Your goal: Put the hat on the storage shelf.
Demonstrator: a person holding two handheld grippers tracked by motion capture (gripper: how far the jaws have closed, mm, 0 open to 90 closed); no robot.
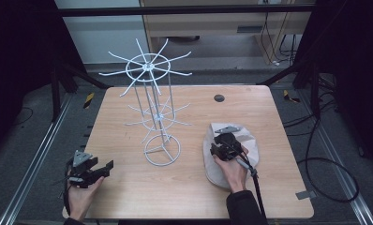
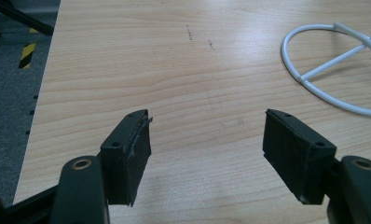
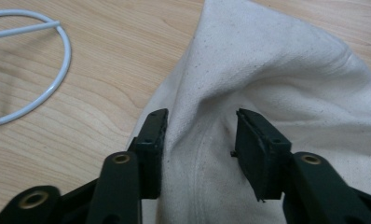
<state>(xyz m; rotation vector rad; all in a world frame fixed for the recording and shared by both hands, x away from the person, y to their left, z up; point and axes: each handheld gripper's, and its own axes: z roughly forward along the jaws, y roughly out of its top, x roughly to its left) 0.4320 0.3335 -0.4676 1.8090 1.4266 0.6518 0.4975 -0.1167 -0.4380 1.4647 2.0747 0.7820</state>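
A beige cloth hat (image 1: 250, 140) lies on the right side of the wooden table (image 1: 128, 187). My right gripper (image 1: 224, 140) rests on it, open, its jaws astride a raised fold of the hat (image 3: 277, 70); in the right gripper view the gripper (image 3: 200, 116) has the left jaw touching the cloth. A tall white wire rack (image 1: 149, 68) with radiating hooks stands mid-table on a ring base (image 1: 162, 150). My left gripper (image 1: 104, 168) is low at the front left, open wide over bare wood (image 2: 207, 121), with nothing between its jaws.
The rack's ring base (image 2: 301, 78) lies ahead and to the right of the left gripper, and the same ring (image 3: 68, 60) sits left of the hat. A dark round mark (image 1: 219, 98) is near the table's far edge. Black frame posts and cables surround the table.
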